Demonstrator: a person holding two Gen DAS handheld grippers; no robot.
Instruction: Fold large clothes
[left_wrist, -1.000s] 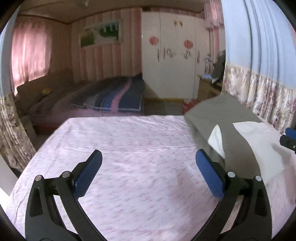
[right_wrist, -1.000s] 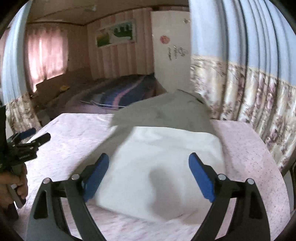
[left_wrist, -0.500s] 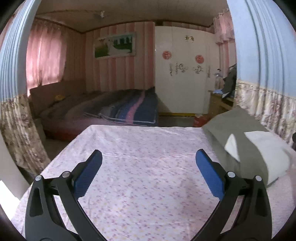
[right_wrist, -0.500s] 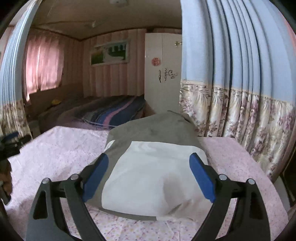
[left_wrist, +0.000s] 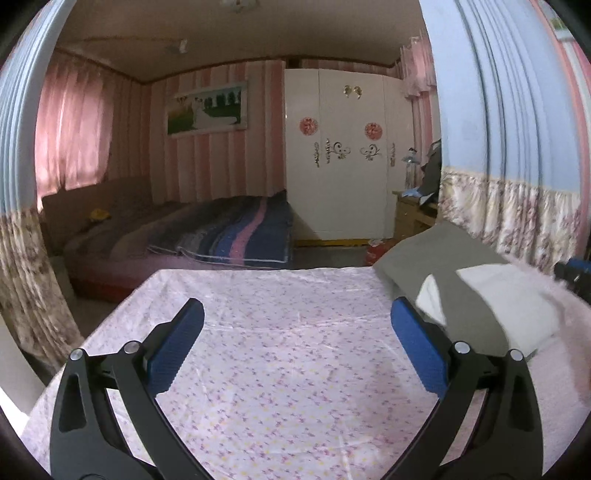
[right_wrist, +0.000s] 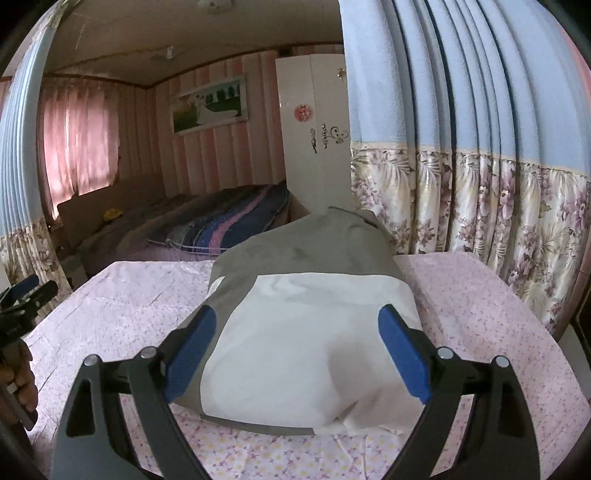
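A folded grey and white garment (right_wrist: 295, 332) lies on the pink flowered sheet (right_wrist: 480, 295), its grey part reaching toward the far edge. My right gripper (right_wrist: 295, 325) hovers open just above its white near part, blue pads to either side and not pressing the cloth. In the left wrist view the same garment (left_wrist: 480, 295) lies at the right. My left gripper (left_wrist: 295, 317) is open over bare sheet (left_wrist: 288, 369), well left of the garment, with nothing between its fingers. The left gripper (right_wrist: 26, 299) also shows at the left edge of the right wrist view, with a hand (right_wrist: 22, 384) below it.
Beyond the table's far edge stands a bed with a striped blanket (left_wrist: 236, 232) and a white wardrobe (left_wrist: 343, 155). Blue and flowered curtains (right_wrist: 461, 147) hang close along the right side. A wooden cabinet (left_wrist: 410, 218) stands beside the wardrobe.
Both views have tilted upward, showing more ceiling. The garment has settled flatter on the sheet. The left gripper has drifted away from the garment; the right one stays over it.
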